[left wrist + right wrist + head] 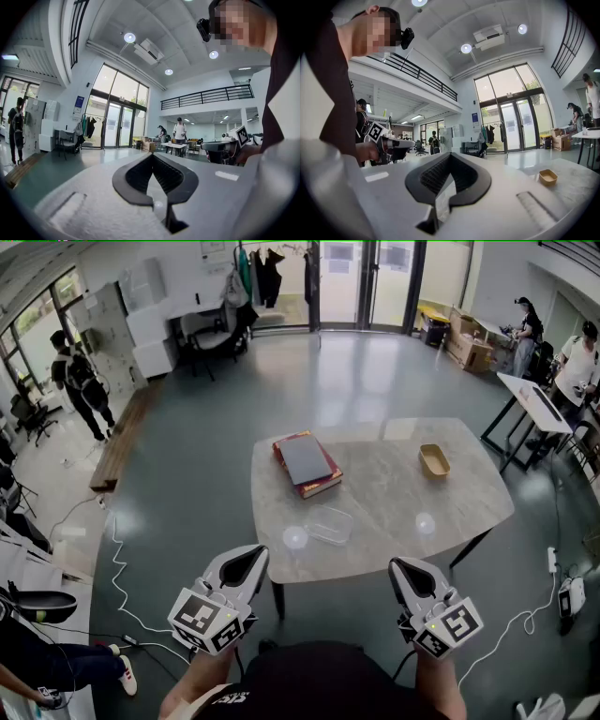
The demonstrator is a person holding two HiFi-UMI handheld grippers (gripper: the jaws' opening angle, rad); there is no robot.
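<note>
Left claw (255,555) & right claw (397,566) are hanging closed, both empty. Clear container (328,524), lying at 12 o'clock on table (394,484), is prob. light, thin, slippery; rim is looking best to grip.

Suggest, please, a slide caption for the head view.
Left gripper and right gripper, both shut, before a marble table with books, clear container and tan tray.

head: steeply down, table (394,486) ahead | gripper views: low, near-level, outward | shared: glass doors (366,282)
</note>
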